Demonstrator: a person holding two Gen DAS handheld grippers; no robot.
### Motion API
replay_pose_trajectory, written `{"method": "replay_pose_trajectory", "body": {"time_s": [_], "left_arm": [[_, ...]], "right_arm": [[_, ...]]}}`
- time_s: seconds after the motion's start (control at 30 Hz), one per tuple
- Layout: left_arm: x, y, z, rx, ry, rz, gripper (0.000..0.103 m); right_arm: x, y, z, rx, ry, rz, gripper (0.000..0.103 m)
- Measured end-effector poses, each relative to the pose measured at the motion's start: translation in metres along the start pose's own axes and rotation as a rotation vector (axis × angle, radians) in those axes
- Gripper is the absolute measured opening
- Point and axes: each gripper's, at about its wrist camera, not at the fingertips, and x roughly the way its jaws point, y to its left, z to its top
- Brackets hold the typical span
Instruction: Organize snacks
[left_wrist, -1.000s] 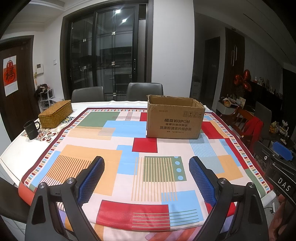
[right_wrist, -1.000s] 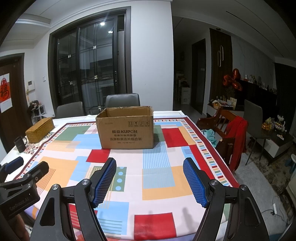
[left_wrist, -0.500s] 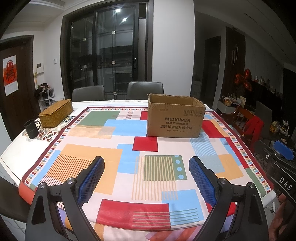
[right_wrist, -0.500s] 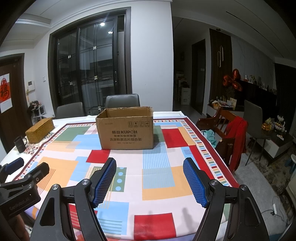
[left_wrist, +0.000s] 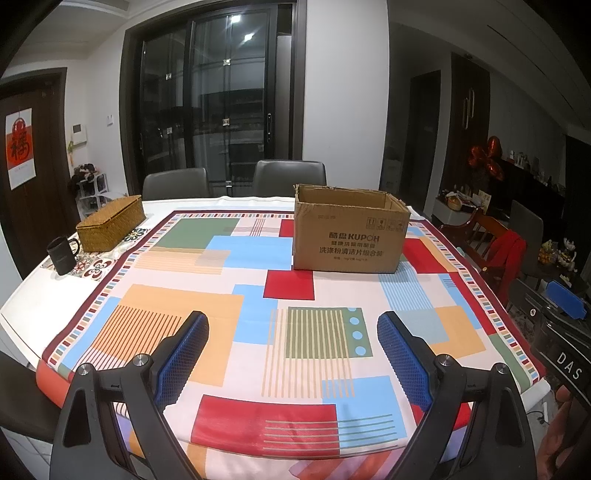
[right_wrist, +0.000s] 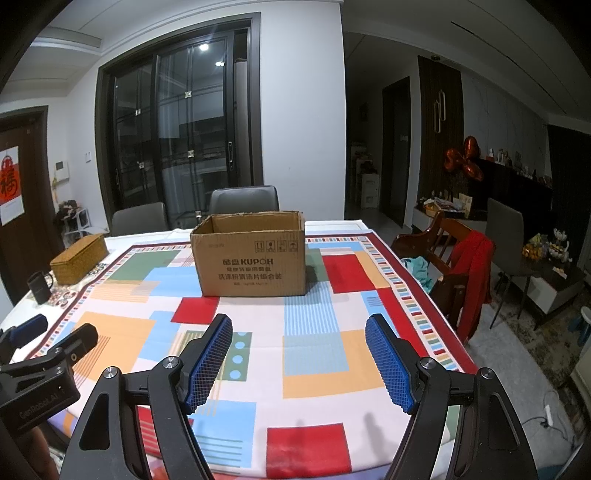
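Observation:
An open-topped brown cardboard box (left_wrist: 349, 236) (right_wrist: 253, 258) stands on the far half of a table under a colourful patchwork tablecloth (left_wrist: 221, 306) (right_wrist: 317, 354). What lies inside the box is hidden by its walls. My left gripper (left_wrist: 293, 325) hovers open over the near edge of the cloth, nothing between its blue pads. My right gripper (right_wrist: 299, 328) is open too, empty, also at the near edge and well short of the box. No snacks show on the cloth. Each gripper appears at the edge of the other's view.
A woven wicker box (left_wrist: 110, 223) (right_wrist: 79, 258) and a dark mug (left_wrist: 62, 254) (right_wrist: 38, 286) sit at the table's left side. Two grey chairs (left_wrist: 290, 177) stand behind the table. A wooden chair with a red garment (right_wrist: 469, 266) stands to the right.

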Motion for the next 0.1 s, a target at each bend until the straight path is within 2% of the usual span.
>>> {"method": "replay_pose_trajectory", "body": {"time_s": [0.1], "left_arm": [[0.0002,0.0003,0.0005,0.003,-0.001,0.002,0.094]], "right_arm": [[-0.0001,0.0001,0.0002,-0.001,-0.003,-0.001,0.076]]}}
